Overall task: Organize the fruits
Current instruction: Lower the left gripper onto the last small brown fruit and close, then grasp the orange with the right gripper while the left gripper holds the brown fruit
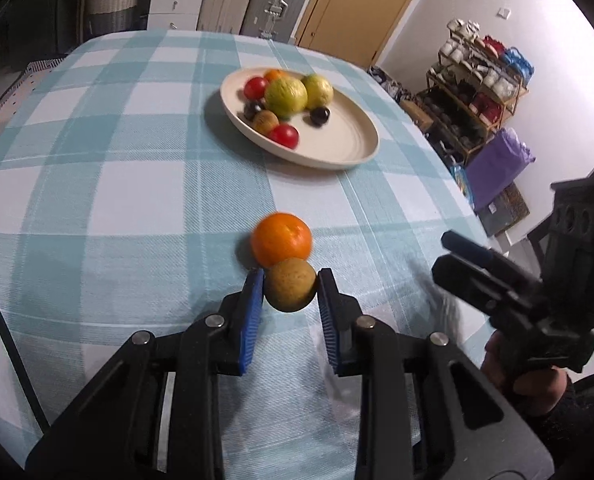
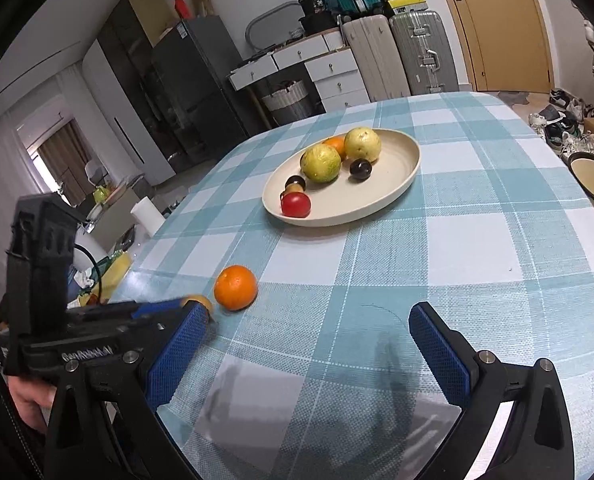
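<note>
Gripping a brown fruit (image 1: 289,289) between its pads, the left claw (image 1: 289,292) is just behind the orange (image 1: 281,243) on the bench (image 1: 97,200). Right claw (image 2: 309,344) hangs wide open, holding nothing; plate (image 2: 397,184) of fruits lies beyond.

Table (image 1: 97,168) bears plate (image 1: 349,148), orange (image 1: 281,238).

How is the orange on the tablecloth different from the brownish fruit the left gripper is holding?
The orange is bright orange; the brownish fruit is dull tan and speckled. The orange looks somewhat larger. The orange rests free on the tablecloth, while the brownish fruit is clamped between the left gripper fingers. Both are round and outside the plate, and from the left wrist they appear to touch.
</note>
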